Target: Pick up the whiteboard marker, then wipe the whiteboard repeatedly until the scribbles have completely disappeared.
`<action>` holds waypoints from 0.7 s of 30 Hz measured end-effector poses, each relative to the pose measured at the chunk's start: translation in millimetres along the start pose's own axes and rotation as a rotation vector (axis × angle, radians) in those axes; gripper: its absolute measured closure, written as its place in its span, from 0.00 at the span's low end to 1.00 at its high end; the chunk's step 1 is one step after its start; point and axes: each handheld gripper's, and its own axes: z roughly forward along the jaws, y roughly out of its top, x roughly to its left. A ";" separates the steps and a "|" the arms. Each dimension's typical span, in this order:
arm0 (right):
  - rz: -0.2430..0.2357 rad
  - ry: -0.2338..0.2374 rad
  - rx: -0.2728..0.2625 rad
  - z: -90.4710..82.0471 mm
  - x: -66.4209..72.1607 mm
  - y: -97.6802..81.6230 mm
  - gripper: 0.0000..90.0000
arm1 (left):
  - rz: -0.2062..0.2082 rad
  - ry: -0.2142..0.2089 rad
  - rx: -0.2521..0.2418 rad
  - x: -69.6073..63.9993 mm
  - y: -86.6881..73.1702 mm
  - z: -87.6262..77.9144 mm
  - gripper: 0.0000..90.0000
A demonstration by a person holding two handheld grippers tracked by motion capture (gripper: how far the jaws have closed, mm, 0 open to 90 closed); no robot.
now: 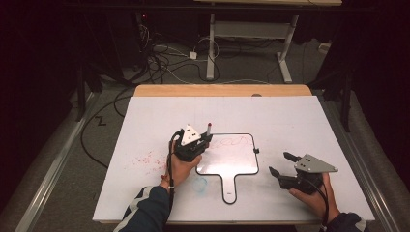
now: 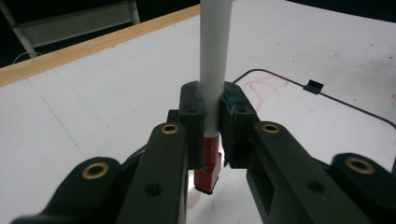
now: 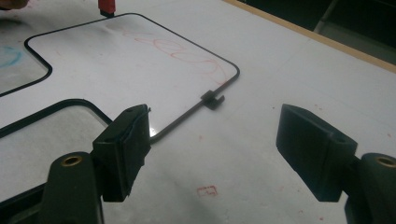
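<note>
White-topped table (image 1: 290,121) with wood far edge; black-rimmed paddle-shaped whiteboard (image 1: 237,162) lies flat at frame centre, red scribbles on it, red specks at left-centre.

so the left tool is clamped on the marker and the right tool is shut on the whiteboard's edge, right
Not quite. The left tool is clamped on the marker, but the right tool is open with nothing between its jaws, sitting beside the whiteboard; the right gripper view shows it.

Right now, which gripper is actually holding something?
The left gripper: its jaws are clamped on the white marker with the red end. The right gripper has jaws apart, with nothing between.
</note>
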 end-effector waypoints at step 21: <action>-0.033 0.001 0.022 3.0 3.1 -0.1 0.30 | -0.034 -0.017 0.047 4.4 -7.0 19.7 0.87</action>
